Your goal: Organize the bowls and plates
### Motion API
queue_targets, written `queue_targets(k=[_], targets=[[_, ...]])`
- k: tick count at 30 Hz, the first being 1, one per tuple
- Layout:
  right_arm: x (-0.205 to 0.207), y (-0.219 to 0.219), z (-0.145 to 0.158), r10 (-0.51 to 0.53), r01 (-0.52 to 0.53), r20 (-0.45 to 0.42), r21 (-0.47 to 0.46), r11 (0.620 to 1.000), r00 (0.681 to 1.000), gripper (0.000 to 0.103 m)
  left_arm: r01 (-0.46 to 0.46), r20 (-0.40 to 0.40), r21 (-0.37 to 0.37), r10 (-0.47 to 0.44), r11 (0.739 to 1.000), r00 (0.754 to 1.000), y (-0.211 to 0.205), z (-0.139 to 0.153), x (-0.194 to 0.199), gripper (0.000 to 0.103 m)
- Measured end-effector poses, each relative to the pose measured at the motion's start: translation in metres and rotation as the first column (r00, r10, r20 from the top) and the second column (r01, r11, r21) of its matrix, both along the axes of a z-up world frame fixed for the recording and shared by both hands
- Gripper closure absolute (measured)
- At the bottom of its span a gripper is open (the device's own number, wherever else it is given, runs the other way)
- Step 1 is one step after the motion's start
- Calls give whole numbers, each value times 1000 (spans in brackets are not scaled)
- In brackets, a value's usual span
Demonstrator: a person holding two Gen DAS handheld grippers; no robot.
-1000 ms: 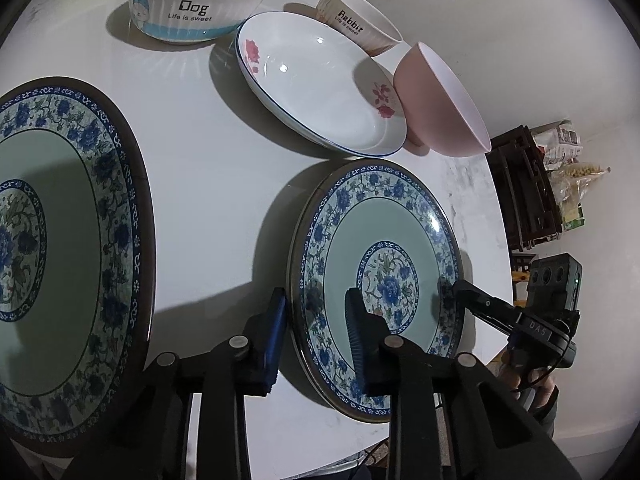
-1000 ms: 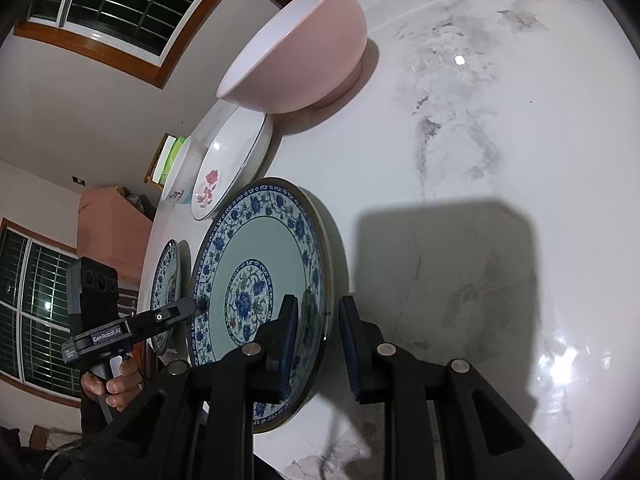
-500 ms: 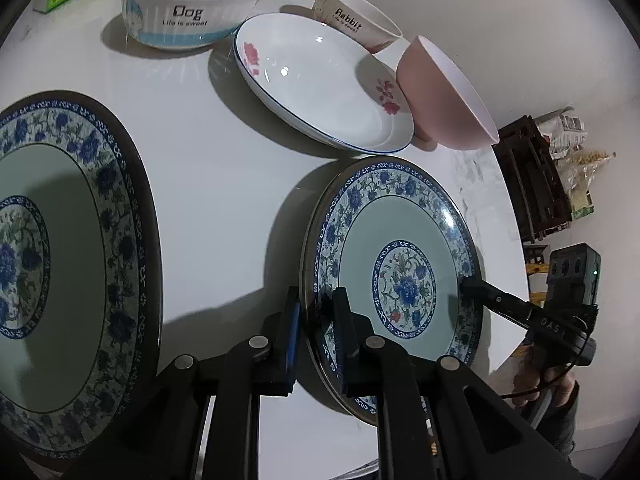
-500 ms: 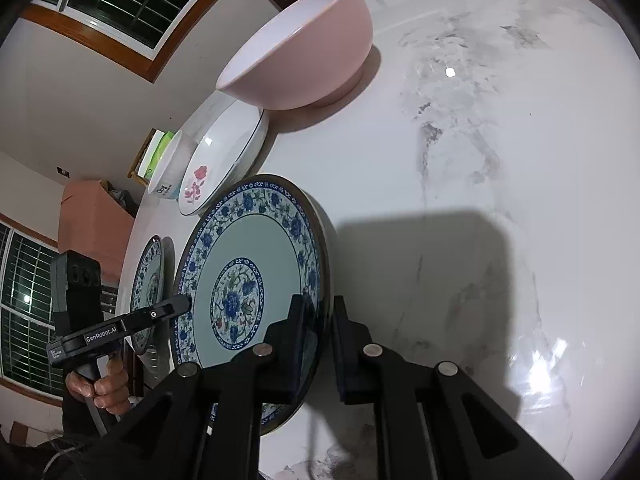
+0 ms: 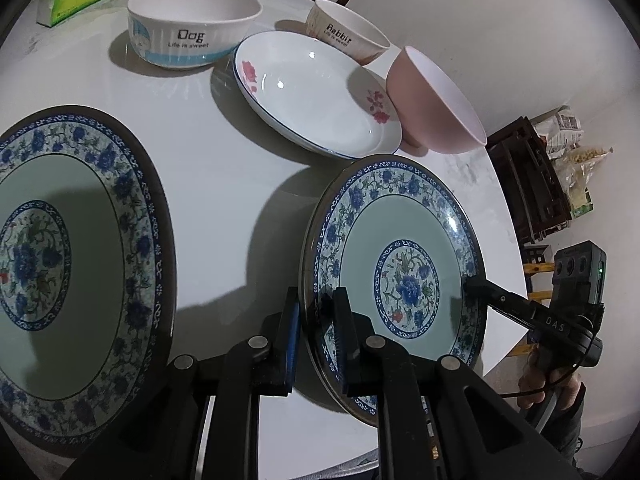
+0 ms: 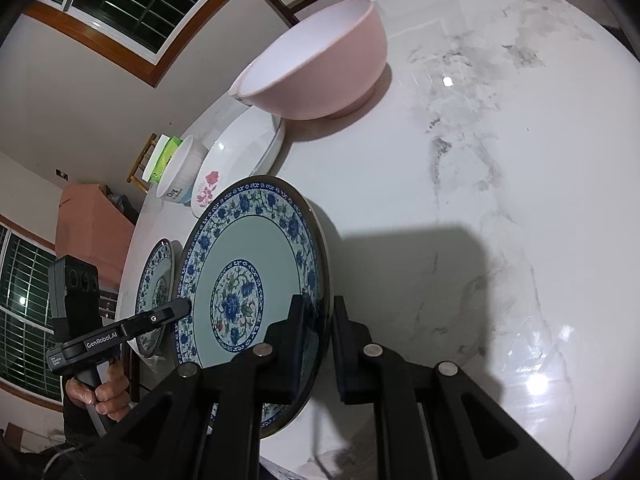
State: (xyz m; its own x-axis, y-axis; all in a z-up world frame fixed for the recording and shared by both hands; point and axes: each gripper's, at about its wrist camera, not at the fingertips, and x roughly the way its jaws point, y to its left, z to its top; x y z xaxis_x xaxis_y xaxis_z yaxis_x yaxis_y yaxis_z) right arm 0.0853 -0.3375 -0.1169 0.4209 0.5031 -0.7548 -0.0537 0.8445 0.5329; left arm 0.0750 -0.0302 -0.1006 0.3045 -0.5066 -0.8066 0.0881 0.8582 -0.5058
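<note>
Left wrist: blue-patterned plate [image 5: 400,256] rim clamped between both grippers' jaws.

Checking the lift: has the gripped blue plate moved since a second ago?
Yes. The blue plate, clamped by the left gripper and right gripper, has tilted up off the table; its far rim sits nearer the flowered dish.

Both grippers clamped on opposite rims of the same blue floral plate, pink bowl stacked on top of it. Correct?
Not quite. The left gripper and right gripper do clamp the blue floral plate, but the pink bowl sits on the table behind it, as the right wrist view shows.
</note>
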Motion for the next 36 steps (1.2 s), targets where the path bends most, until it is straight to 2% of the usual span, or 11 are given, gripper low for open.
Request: queue_targets(k=[9, 16, 27, 36], targets=[[0, 23, 16, 27, -27, 24, -7, 1000, 999, 90, -29, 26, -4, 29, 1000, 999, 19, 13, -6, 91], [8, 51, 26, 80, -79, 36, -11, 997, 996, 90, -62, 46, -3, 62, 998, 997, 49, 21, -8, 91], [25, 126, 38, 178, -177, 50, -13, 984, 983, 90, -161, 78, 17, 159, 987, 984, 115, 36, -19, 91], [36, 200, 25, 268, -268, 14, -13, 963, 963, 90, -263, 73, 43, 259, 964, 963, 179, 31, -31, 90]])
